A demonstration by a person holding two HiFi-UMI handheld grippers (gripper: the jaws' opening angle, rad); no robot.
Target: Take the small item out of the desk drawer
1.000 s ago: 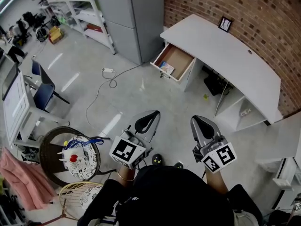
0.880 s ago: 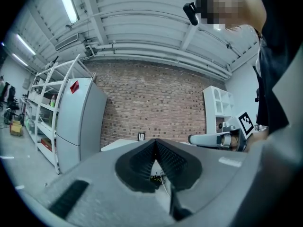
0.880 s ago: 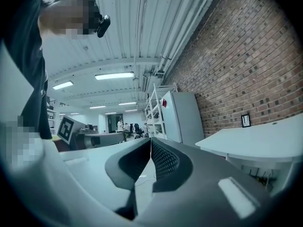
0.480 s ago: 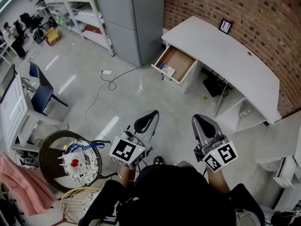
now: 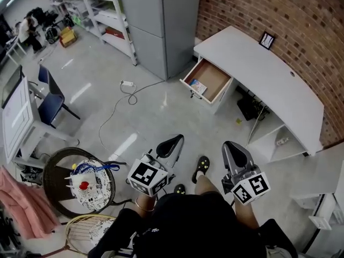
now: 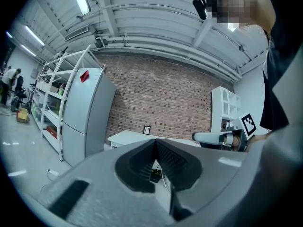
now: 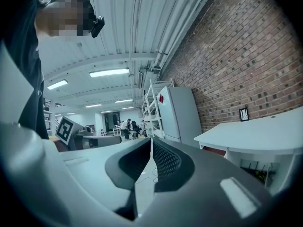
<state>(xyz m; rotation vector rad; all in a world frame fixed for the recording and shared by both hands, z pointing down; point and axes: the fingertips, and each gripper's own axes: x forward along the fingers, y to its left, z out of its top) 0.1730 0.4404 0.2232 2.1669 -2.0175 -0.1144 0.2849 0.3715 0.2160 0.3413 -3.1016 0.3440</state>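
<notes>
Workshop floor (image 5: pixel 156 117) was grey concrete, with a brick wall at upper right.

Left claw (image 5: pixel 171 144): clenched, jaws together, nothing between them. Right claw (image 5: pixel 234 152): likewise clenched and empty. Both sat low in the frame, pointing ahead, well apart from the counter (image 5: pixel 269 74).

Between the claws, one shoe (image 5: pixel 202 165) stood further forward than a second ago; judged to be a step taken. Over that second the counter and its open drawer (image 5: pixel 215 77) had shifted right and slightly down in the head view, consistent with an approach on foot.

The small item (image 5: pixel 198 86) lay in the drawer's lower-left corner, by the front panel, untouched. A small frame (image 5: pixel 266 40) stood at the counter's far edge.

For the task: the reach had not begun. The gap had yet to be closed, and one claw would need to open before any grasp.
</notes>
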